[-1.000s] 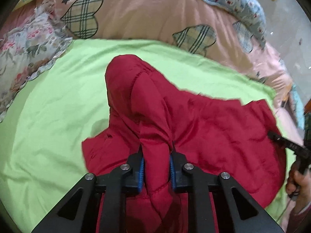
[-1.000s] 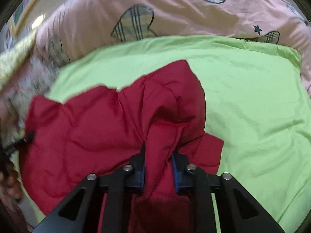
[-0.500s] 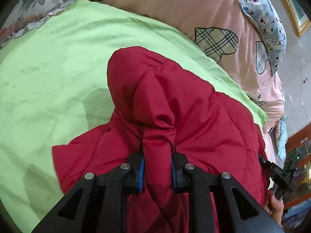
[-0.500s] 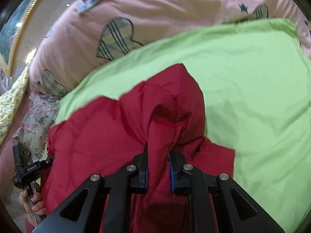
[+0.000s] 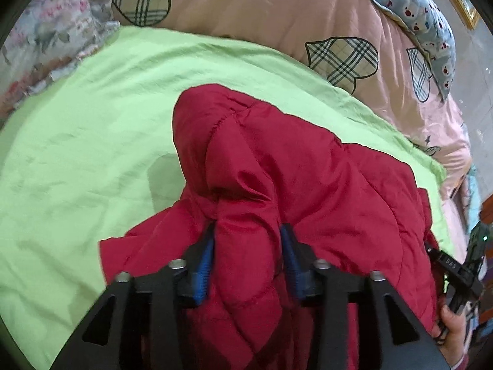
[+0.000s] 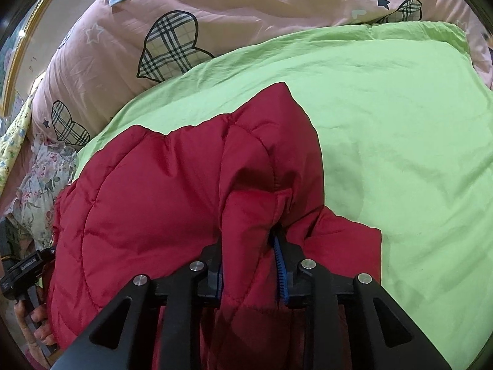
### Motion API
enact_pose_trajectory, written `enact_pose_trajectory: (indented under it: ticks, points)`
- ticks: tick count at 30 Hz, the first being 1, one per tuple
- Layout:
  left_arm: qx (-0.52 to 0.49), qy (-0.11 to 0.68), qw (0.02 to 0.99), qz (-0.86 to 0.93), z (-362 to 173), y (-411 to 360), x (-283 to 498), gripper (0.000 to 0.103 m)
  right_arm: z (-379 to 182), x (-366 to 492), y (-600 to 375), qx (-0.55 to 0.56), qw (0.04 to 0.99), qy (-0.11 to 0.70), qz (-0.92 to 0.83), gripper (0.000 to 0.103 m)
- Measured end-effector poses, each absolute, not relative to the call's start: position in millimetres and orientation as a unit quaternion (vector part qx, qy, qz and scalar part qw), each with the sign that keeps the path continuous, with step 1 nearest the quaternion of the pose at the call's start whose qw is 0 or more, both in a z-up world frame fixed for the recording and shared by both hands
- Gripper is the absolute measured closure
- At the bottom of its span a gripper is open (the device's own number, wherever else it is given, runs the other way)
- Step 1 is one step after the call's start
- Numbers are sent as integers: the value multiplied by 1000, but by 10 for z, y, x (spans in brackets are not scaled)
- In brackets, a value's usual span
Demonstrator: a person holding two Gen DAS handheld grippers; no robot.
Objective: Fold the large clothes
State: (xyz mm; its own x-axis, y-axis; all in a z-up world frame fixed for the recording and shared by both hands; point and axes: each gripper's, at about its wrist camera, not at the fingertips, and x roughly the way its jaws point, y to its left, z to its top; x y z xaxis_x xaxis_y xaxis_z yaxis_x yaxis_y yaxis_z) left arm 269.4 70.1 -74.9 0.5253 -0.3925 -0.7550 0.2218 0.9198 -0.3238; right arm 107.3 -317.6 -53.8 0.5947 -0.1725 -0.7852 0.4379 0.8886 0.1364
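jacket point(image 5: 308, 178) lengthwise between both grippers

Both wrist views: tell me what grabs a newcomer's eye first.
A red quilted jacket fills the middle of each view, bunched up over a bright lime-green sheet. The left gripper and the right gripper each pinch a thick fold of it. Behind the sheet lies a pink quilt with plaid hearts.

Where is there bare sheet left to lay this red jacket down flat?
Bare green sheet lies right of the red jacket, and beyond it up to the pink quilt. More bare sheet lies on its left, up to the floral pillow. The sheet's middle is crowded: both tongs hold the jacket.
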Motion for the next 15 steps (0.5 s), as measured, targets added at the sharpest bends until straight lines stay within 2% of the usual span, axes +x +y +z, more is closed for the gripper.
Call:
enact_pose_trajectory:
  ticks: [6,15]
  points:
    - [-61,414,895,-154,-453,637,2400,28,-553,1095,-3177,153,877,417,-184,75]
    - [-50,374,908,-184,-130,626,1653,27,-563,1092,-3193,156,876,415,-188,72]
